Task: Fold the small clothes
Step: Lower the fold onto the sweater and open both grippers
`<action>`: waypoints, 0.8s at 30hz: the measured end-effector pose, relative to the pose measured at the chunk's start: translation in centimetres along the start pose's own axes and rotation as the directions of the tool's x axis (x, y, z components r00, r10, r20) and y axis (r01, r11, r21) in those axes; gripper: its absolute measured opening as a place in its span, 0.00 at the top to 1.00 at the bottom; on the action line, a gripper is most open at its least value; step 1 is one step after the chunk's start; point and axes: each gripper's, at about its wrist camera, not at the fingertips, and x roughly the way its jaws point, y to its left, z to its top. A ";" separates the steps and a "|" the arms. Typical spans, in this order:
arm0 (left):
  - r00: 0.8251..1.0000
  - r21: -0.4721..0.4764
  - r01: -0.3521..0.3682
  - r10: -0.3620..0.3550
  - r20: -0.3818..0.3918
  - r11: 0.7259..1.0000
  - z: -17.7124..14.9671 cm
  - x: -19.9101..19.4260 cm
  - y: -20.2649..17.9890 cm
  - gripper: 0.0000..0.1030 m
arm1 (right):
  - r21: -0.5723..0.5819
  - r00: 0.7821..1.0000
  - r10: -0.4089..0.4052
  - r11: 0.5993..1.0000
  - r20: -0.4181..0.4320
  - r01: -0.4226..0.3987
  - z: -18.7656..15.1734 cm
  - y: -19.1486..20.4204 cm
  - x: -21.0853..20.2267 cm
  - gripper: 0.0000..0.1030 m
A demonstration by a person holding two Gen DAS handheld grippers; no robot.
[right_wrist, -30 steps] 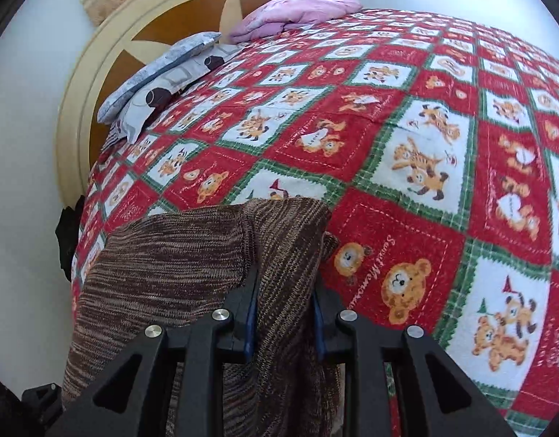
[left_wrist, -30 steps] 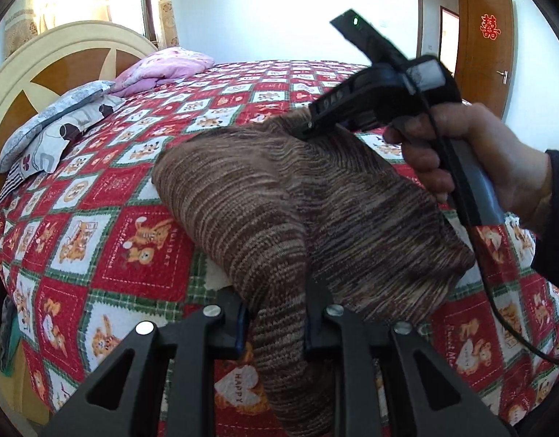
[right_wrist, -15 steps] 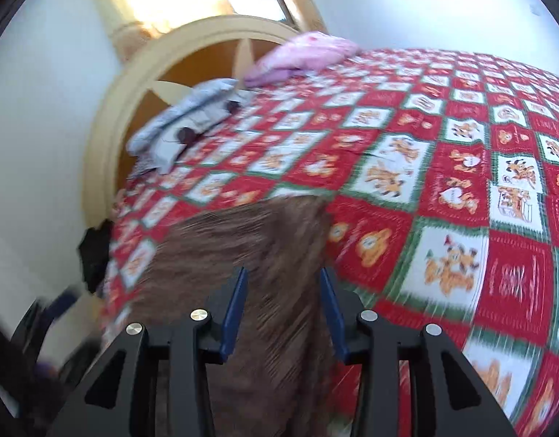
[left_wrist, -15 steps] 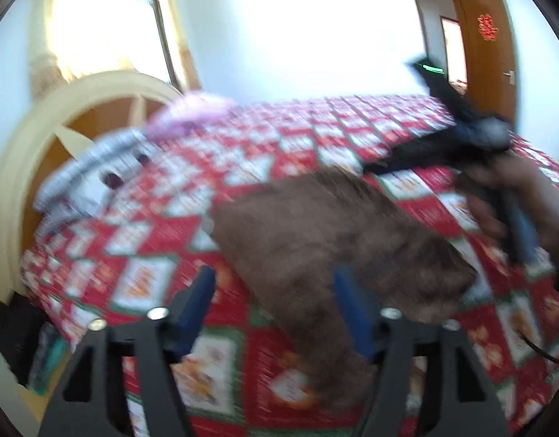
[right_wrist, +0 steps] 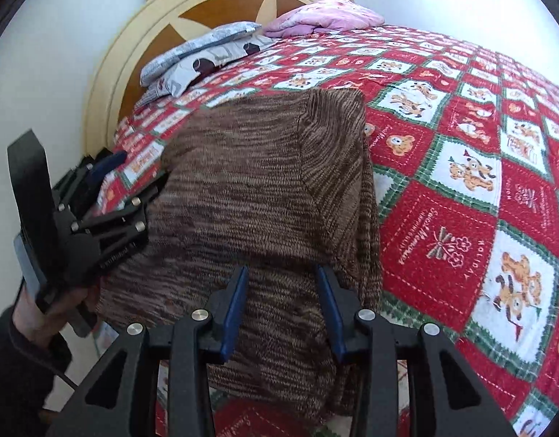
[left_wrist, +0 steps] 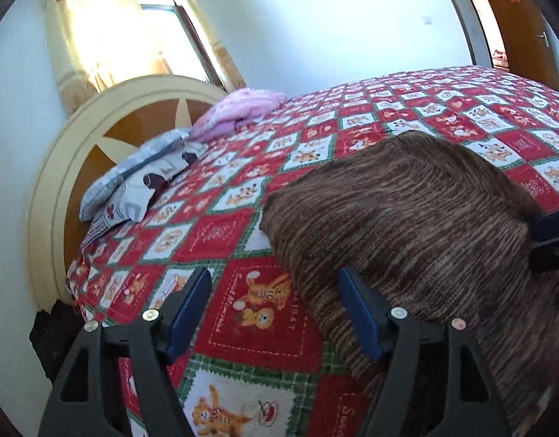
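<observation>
A brown striped knit garment [left_wrist: 407,218] [right_wrist: 261,182] lies folded on the red patchwork quilt [left_wrist: 265,320] [right_wrist: 461,218]. My left gripper [left_wrist: 276,284] is open, its jaws wide apart over the quilt at the garment's left edge, and its right finger rests against the knit. In the right wrist view the left gripper [right_wrist: 137,171] shows at the garment's left side, held by a hand [right_wrist: 42,309]. My right gripper [right_wrist: 282,280] hovers open over the garment's near edge, its pads clear of the cloth. One of its fingers [left_wrist: 551,227] shows at the right rim of the left wrist view.
Grey patterned pillows [left_wrist: 141,178] [right_wrist: 206,54] and a pink blanket [left_wrist: 243,109] [right_wrist: 327,16] lie by the round cream headboard [left_wrist: 97,116]. The bed's left edge drops to a dark object [left_wrist: 53,335] on the floor. A wooden door [left_wrist: 516,18] stands open at far right.
Both grippers were shut on the garment and holding it up; they have let go, opened and drawn back. The garment now lies flat on the quilt.
</observation>
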 end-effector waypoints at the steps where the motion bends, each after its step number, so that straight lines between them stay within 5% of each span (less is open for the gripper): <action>1: 1.000 -0.023 0.003 -0.002 0.011 1.000 -0.3 0.1 0.4 0.21 | -0.004 1.000 -0.007 1.000 0.003 0.007 -0.3 0.1 0.0 0.61; 6: 0.999 -0.187 0.045 -0.045 0.006 0.981 -1.4 0.9 3.0 0.11 | -0.011 0.999 -0.025 1.000 0.040 0.025 -1.6 0.3 -0.5 0.61; 13: 0.988 -0.318 0.091 -0.125 -0.086 0.944 -1.2 -1.6 4.8 0.10 | 0.120 0.992 -0.061 0.992 0.109 0.047 -2.3 0.7 -5.3 0.58; 24: 0.974 -0.307 0.221 -0.191 0.125 0.926 2.5 -11.2 5.4 0.02 | 0.054 0.927 -0.159 0.987 0.340 0.149 -3.0 5.4 -15.7 0.43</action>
